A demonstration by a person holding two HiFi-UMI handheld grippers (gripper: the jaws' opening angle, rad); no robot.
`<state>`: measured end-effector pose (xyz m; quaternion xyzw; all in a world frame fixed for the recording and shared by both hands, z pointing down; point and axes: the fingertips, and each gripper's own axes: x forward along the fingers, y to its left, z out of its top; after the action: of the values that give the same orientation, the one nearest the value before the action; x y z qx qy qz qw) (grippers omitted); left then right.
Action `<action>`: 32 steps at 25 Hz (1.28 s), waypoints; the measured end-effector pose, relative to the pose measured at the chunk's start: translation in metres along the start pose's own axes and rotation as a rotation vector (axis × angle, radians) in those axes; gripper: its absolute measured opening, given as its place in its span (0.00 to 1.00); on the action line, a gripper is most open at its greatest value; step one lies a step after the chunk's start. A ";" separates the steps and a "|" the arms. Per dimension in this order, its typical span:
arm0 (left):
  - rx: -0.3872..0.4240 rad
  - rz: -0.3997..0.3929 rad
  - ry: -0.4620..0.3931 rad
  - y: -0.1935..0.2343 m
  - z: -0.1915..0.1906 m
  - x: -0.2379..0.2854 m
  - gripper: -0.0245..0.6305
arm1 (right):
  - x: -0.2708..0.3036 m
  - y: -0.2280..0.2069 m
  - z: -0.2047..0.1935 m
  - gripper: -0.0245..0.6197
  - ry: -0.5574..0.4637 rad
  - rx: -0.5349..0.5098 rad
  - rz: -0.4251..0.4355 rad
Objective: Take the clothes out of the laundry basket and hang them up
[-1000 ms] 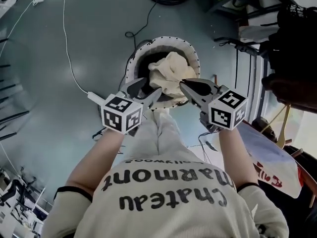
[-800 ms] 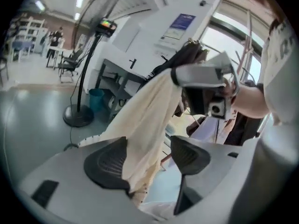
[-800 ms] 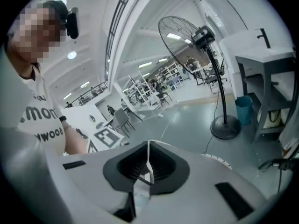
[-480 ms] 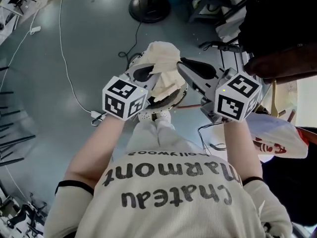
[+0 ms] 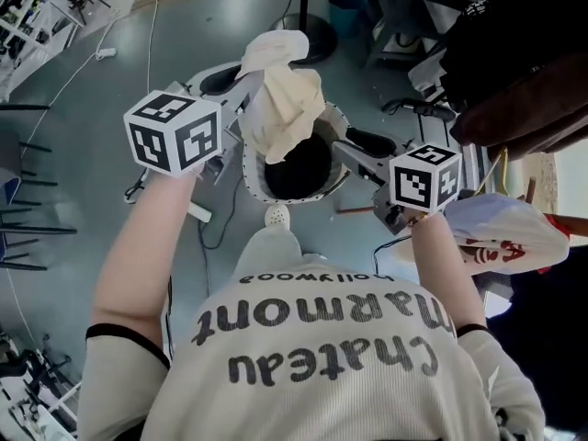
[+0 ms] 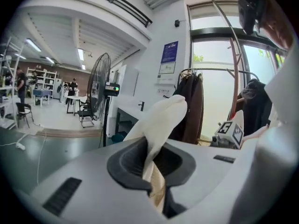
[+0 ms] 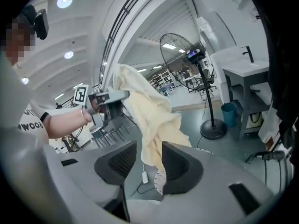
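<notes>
A cream cloth [image 5: 280,99] hangs above the round white mesh laundry basket [image 5: 250,177], whose inside looks dark. My left gripper [image 5: 250,73] is raised at the upper left and shut on the cloth's top; in the left gripper view the cloth [image 6: 161,120] sticks up out of the closed jaws [image 6: 150,158]. My right gripper [image 5: 344,150] is lower, at the basket's right rim. Its jaws have just been opening, and the cloth's lower part [image 7: 145,111] hangs loose between them [image 7: 148,155] with the pads not pressing. The left gripper [image 7: 110,97] shows beyond the cloth.
A standing fan [image 6: 99,85] has its base [image 5: 308,39] just beyond the basket. Cables [image 5: 138,62] lie on the grey floor. Dark garments hang on a rack [image 5: 524,62] at the right, with a white printed bag [image 5: 501,237] below. My shoe [image 5: 277,216] is next to the basket.
The left gripper has closed on the cloth and lifted it up and to the left, out of the basket. The right gripper rose less, let go and now stands open.
</notes>
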<state>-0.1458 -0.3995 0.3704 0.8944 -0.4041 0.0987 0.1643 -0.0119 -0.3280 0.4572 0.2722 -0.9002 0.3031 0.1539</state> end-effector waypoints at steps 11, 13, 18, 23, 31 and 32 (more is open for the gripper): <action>0.065 0.183 -0.084 -0.117 0.096 -0.082 0.08 | -0.031 0.087 -0.082 0.51 0.128 -0.184 0.146; 0.060 0.194 -0.071 -0.134 0.097 -0.096 0.08 | -0.029 0.107 -0.073 0.52 0.050 -0.175 0.173; 0.069 0.254 -0.070 -0.144 0.091 -0.142 0.08 | -0.052 0.123 -0.065 0.12 0.015 -0.196 0.170; 0.087 0.302 -0.005 -0.121 0.039 -0.212 0.08 | -0.138 0.166 -0.015 0.11 -0.139 -0.106 0.258; 0.018 0.205 0.113 -0.140 -0.082 -0.247 0.15 | -0.189 0.259 0.036 0.11 -0.220 -0.315 0.136; 0.006 0.203 0.111 -0.143 -0.090 -0.250 0.22 | -0.191 0.267 0.038 0.11 -0.221 -0.329 0.118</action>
<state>-0.2058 -0.1046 0.3458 0.8425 -0.4828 0.1653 0.1727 -0.0185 -0.0977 0.2197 0.2218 -0.9633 0.1286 0.0789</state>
